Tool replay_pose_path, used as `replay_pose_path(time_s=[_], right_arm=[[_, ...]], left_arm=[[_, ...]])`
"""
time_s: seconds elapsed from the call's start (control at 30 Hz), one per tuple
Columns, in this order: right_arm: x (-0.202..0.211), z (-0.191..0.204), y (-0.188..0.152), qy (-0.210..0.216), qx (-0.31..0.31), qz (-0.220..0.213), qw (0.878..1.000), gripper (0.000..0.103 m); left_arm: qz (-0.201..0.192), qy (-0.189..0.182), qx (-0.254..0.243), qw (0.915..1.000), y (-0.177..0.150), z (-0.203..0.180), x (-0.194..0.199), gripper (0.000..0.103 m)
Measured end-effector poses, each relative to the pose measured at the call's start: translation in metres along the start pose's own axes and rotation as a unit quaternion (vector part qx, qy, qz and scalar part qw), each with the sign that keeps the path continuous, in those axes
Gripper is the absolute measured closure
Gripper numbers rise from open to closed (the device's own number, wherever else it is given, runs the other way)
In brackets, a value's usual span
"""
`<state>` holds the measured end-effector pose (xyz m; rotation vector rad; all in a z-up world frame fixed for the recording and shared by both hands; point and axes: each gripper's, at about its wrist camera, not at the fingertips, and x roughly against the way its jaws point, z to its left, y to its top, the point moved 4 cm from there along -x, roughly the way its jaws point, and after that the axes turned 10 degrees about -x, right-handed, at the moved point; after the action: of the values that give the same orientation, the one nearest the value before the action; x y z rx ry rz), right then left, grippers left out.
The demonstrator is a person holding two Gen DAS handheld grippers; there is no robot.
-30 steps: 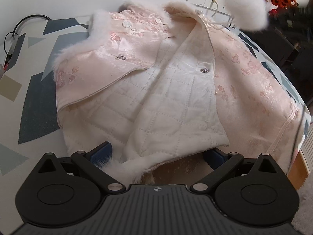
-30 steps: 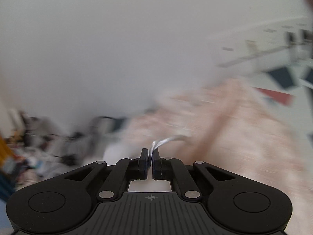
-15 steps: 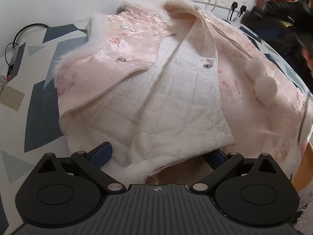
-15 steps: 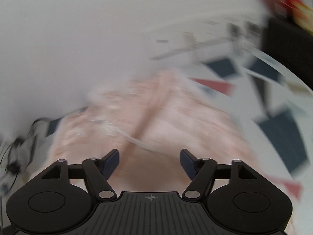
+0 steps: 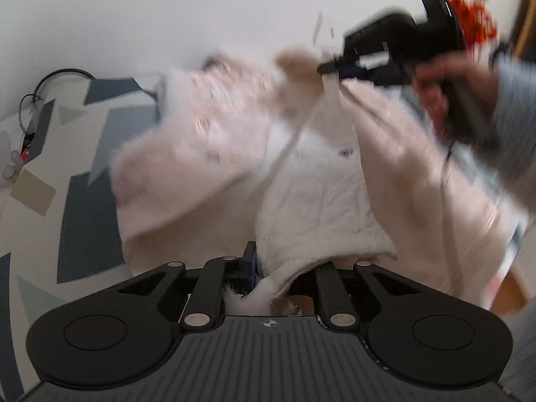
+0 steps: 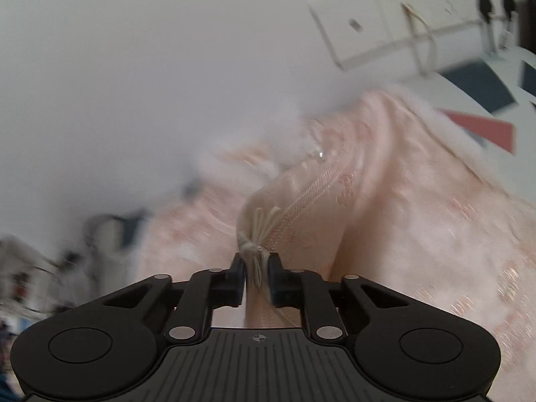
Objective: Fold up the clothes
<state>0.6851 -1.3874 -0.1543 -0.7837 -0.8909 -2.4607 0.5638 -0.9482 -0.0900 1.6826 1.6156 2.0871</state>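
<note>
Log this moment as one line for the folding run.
left gripper: closing on jacket hem | right gripper: closing on collar edge | fold: not yet done

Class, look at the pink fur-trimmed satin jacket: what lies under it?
Under the pink fur-trimmed satin jacket lies a white tablecloth with blue-grey geometric patches. Whatever sits directly beneath the fabric is covered.

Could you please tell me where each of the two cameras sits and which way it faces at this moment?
Left wrist: on the left tongs, looking down along them at the pink fur-trimmed quilted jacket on the geometric-patterned table; the right tongs and the person's hand show.
Right wrist: on the right tongs, facing the white wall; jaws closing on a cream knot fastening.
Shared: jacket, table, wall.
</note>
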Motion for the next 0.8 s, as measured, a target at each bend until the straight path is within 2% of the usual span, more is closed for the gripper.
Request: replay_pose_path(time_s=[0.07,0.17,0.27,0.37,0.5,0.57,0.6,0.67,0.7,0.73,0.8], right_arm=[[0.009,0.014,0.011,0.036,0.002,-0.025,0.999,0.094],[-0.013,0.031,0.027,0.06,-0.01,-0.016,0.998,0.094],[-0.063,0.046,0.032,0.05,-0.001,0.018,0.999,0.093],[-0.113,0.052,0.025,0.028,0.014,0.051,0.998,0.093],[-0.151,0.048,0.016,0.002,0.023,0.072,0.997,0.093],[-0.151,0.046,0.014,0.003,0.019,0.075,0.997,0.093],[-0.147,0.048,0.013,0.011,0.017,0.072,0.997,0.093],[-0.14,0.054,0.015,0.023,0.022,0.068,0.997,0.092],[-0.138,0.057,0.016,0.029,0.025,0.067,0.997,0.092],[-0.136,0.06,0.017,0.035,0.028,0.066,0.997,0.092],[-0.14,0.063,0.018,0.039,0.03,0.069,0.996,0.089]], left_arm=[[-0.015,-0.006,0.025,0.9996,0.007,0.007,0.012,0.09],[-0.01,-0.03,0.093,0.9952,0.003,0.025,0.009,0.09],[0.005,-0.031,0.171,0.9848,-0.01,0.05,-0.007,0.09],[0.006,-0.027,0.256,0.9663,-0.026,0.077,-0.02,0.09],[0.005,-0.03,0.286,0.9576,-0.029,0.085,-0.025,0.09],[0.023,-0.056,0.316,0.9467,-0.033,0.088,-0.03,0.082],[0.028,-0.051,0.319,0.9461,-0.033,0.088,-0.029,0.069],[0.022,-0.029,0.308,0.9507,-0.03,0.088,-0.022,0.05],[0.013,-0.012,0.298,0.9544,-0.027,0.087,-0.016,0.035],[0.001,0.0,0.289,0.9573,-0.023,0.087,-0.009,0.029],[-0.02,0.001,0.28,0.9599,-0.017,0.087,-0.001,0.026]])
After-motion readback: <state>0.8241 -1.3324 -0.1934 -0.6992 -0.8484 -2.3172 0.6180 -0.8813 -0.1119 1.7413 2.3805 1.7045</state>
